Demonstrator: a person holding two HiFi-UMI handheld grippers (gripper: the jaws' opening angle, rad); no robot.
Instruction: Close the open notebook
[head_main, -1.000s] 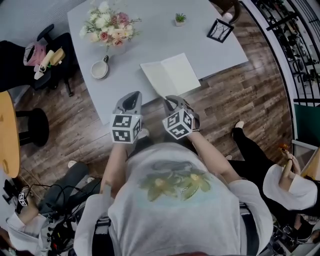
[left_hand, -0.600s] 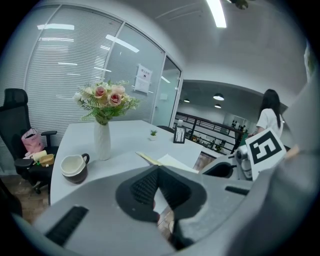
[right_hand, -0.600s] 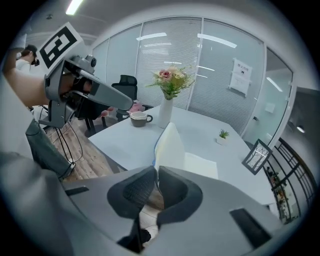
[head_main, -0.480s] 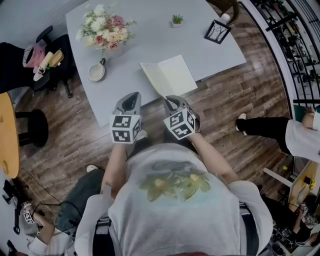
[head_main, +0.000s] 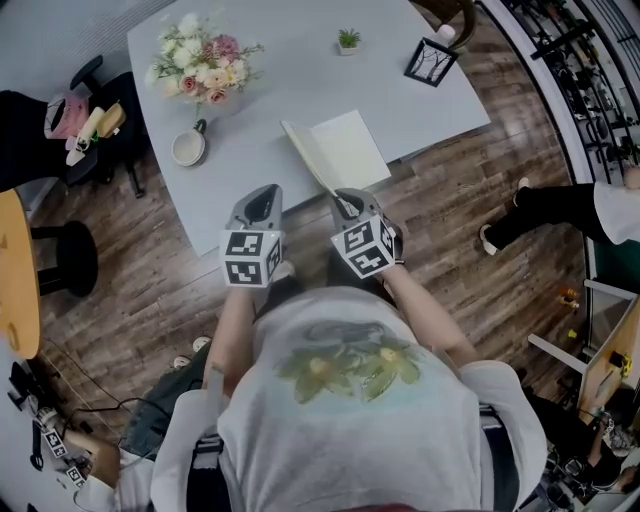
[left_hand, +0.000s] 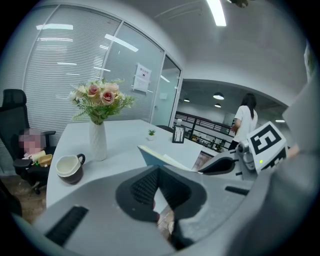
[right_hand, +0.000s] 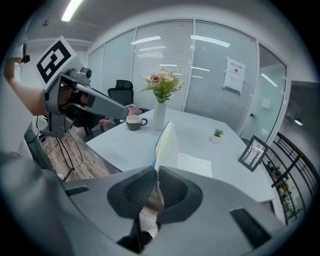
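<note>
Two grippers logged side by side at the near edge of the table (head_main: 300, 70). Found right gripper (right_hand: 156, 172) clamped on the left leaf (right_hand: 167, 142) of the notebook (head_main: 350, 150), by the leaf's near edge. Saw that leaf raised, about upright, rising straight ahead of the jaws. Found left gripper (left_hand: 159, 171) pinched together on nothing, hanging left of the notebook and apart from it. Placed the notebook close to the table's near edge, just beyond the right gripper, with spine running near to far and canted slightly far-left. Noted flat page (right_hand: 196, 165) on the table, right of the upright leaf. Judged: closing means swinging the left leaf rightward over the spine and down onto the flat page, across the long axis, not along it. Rated right gripper nearer and better placed.
</note>
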